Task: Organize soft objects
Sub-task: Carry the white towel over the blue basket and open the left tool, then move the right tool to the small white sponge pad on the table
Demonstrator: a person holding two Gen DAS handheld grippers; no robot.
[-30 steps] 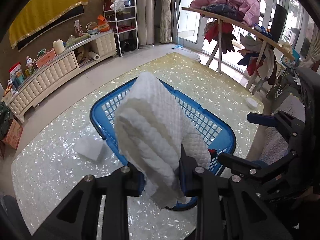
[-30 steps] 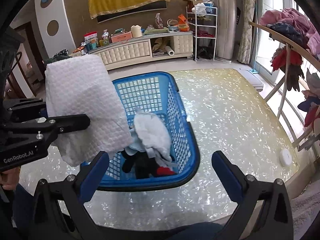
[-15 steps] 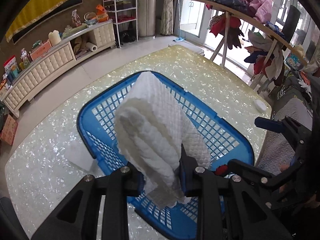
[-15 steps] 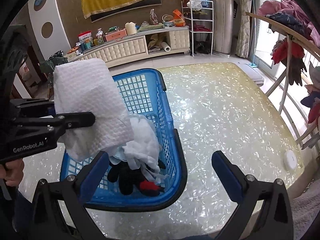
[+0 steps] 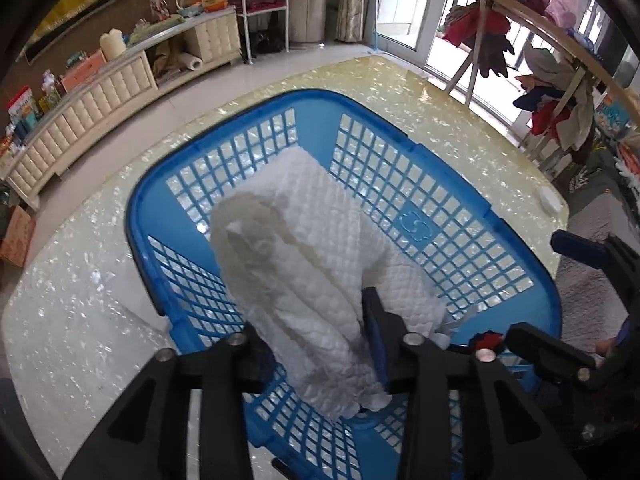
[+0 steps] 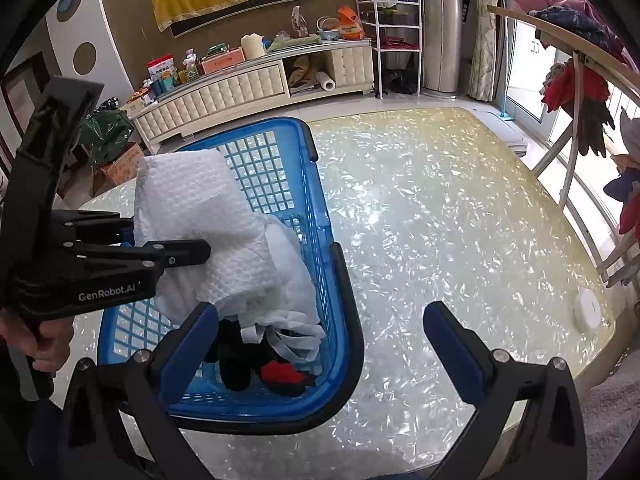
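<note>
The left tongs, their jaws just easing apart, have the folded white towel between them over the blue basket. Let it drop flat beside the dark clothes. The right tongs wait spread, empty, above the surface.

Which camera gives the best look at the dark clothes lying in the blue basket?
The right wrist view: the dark clothes and a red piece lie plainly visible in the blue basket. In the left wrist view the white towel covers them; only a red scrap peeks out.
</note>
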